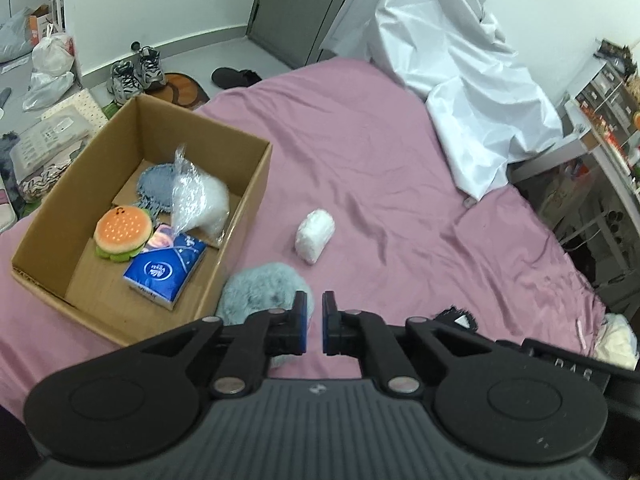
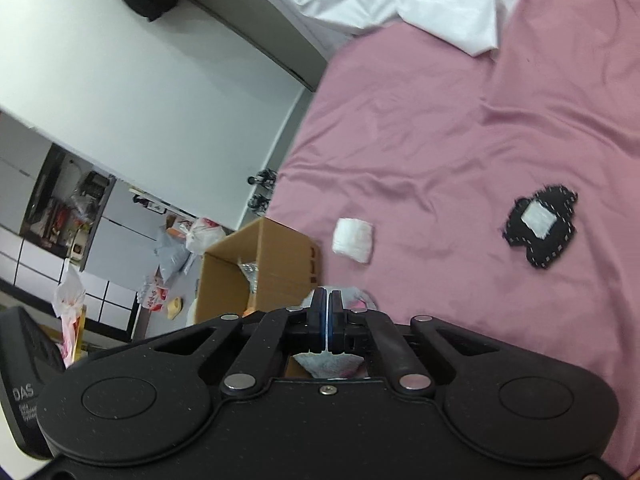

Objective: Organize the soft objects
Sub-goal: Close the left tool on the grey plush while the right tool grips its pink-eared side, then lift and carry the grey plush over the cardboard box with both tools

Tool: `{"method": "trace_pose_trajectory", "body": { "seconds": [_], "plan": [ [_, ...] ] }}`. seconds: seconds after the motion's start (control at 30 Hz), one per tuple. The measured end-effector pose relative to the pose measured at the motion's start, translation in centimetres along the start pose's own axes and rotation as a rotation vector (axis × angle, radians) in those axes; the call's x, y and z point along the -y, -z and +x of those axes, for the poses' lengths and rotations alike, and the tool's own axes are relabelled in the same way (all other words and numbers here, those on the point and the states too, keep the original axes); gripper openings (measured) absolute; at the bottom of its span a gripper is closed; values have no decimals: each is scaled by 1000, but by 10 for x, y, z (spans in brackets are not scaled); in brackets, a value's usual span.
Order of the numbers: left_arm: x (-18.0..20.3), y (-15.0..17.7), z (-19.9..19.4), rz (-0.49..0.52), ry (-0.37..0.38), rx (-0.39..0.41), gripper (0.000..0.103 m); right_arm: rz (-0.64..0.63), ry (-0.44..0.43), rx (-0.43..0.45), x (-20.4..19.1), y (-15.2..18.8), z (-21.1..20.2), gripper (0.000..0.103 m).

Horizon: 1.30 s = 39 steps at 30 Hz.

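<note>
A cardboard box (image 1: 256, 184) stands on the pink bed at the left. It holds a burger plush (image 1: 123, 232), a blue tissue pack (image 1: 166, 270), a clear plastic bag (image 1: 196, 196) and a round denim piece (image 1: 156, 178). A fluffy grey plush (image 1: 260, 292) lies against the box's near corner. My left gripper (image 1: 315, 300) hovers just right of it, shut with nothing between its pads. Beyond it lies a white rolled bundle (image 1: 315, 235) (image 2: 353, 239). A black patch with a white square (image 2: 540, 226) lies further right. My right gripper (image 2: 328, 294) is shut above the grey plush (image 2: 354, 297); a grip on it does not show.
A crumpled white sheet (image 1: 460, 80) covers the bed's far right. Shoes (image 1: 136, 70), bags and packages litter the floor left of the bed. A shelf unit (image 1: 600, 92) stands to the right. The box (image 2: 280, 256) sits at the bed's edge in the right wrist view.
</note>
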State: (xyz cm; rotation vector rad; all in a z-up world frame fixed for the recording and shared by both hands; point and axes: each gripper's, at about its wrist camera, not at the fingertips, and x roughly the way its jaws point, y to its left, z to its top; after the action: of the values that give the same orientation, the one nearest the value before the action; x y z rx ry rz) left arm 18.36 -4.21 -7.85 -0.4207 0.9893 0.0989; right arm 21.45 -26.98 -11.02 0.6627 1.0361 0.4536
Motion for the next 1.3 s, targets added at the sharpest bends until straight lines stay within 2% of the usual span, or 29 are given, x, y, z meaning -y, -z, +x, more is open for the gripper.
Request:
{"method": "trace_pose_trajectory", "body": {
  "seconds": [0.13, 0.2, 0.33, 0.47, 0.5, 0.6, 0.93, 1.03, 1.1, 1.2, 1.3],
  "plan": [
    [-1, 1, 7, 17, -17, -13, 4, 34, 0, -24, 5, 2, 6, 7],
    [-4, 0, 9, 7, -24, -14, 5, 43, -3, -48, 7, 3, 14, 17],
    [-12, -3, 10, -12, -32, -14, 7, 49, 4, -106, 8, 8, 33, 26],
    [-18, -6, 11, -34, -36, -15, 18, 31, 12, -134, 2, 13, 46, 45],
    [-20, -6, 11, -35, -36, -14, 24, 23, 16, -139, 0, 14, 50, 45],
    [-23, -8, 13, -37, -35, -8, 32, 19, 37, -150, -1, 17, 61, 45],
    [-41, -18, 23, -79, -2, -27, 33, 14, 73, -183, -3, 28, 103, 39],
    [-43, -20, 27, -87, 8, -40, 33, -13, 97, -186, -5, 30, 110, 32],
    [-42, -20, 28, -83, 5, -41, 33, -25, 110, -183, -4, 30, 108, 21],
    [-39, -19, 30, -74, 0, -44, 33, -6, 111, -170, -3, 26, 102, 16],
    [-36, -17, 32, -60, -4, -49, 33, 9, 111, -135, -2, 22, 88, 16]
  ]
}}
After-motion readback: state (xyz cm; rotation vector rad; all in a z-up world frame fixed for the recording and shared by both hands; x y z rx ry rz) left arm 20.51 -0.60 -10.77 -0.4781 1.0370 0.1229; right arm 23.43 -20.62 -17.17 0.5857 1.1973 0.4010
